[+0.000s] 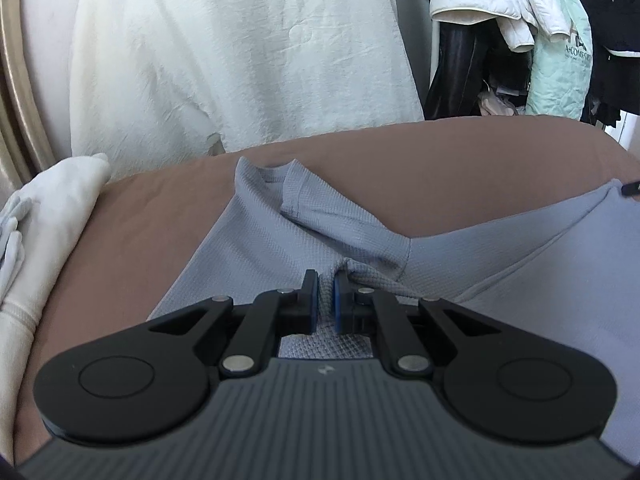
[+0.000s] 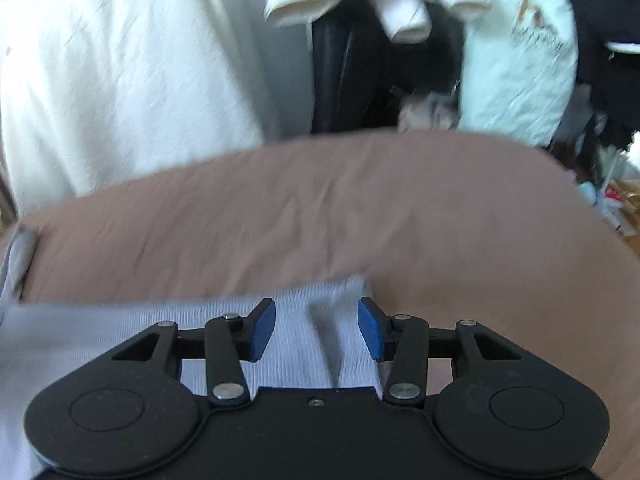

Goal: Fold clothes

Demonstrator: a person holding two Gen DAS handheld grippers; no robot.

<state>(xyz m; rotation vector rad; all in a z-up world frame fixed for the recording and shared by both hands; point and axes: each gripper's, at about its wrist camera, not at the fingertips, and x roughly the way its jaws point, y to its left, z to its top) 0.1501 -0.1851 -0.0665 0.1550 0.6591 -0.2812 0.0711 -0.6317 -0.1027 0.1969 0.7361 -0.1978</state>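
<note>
Blue-grey ribbed cloth fills the near part of both views: a shirt [image 1: 256, 236] lying on a brown sheet [image 1: 440, 168] spread over what looks like a bed. In the left wrist view the left claw [image 1: 326, 288] is pressed together on a bunched fold of the shirt, the cloth puckering up between its blue pads. From that pinch the fabric runs two ways: one band stretches away to the far left, ending in a hemmed, turned-over edge, and another pulls taut toward the right edge of the view, so the shirt's long side lies roughly across the bed. In the right wrist view, which is blurred, the right claw [image 2: 316, 328] is spread, hovering over the shirt's [image 2: 224, 320] near edge with a raised crease between its fingers; whether the pads touch the cloth cannot be told. Left of the shirt sits a pile of white clothes [image 1: 44, 224]. Beyond the bed hangs a cream curtain [image 1: 224, 52], with jackets [image 1: 492, 4] on a rack at far right.
</note>
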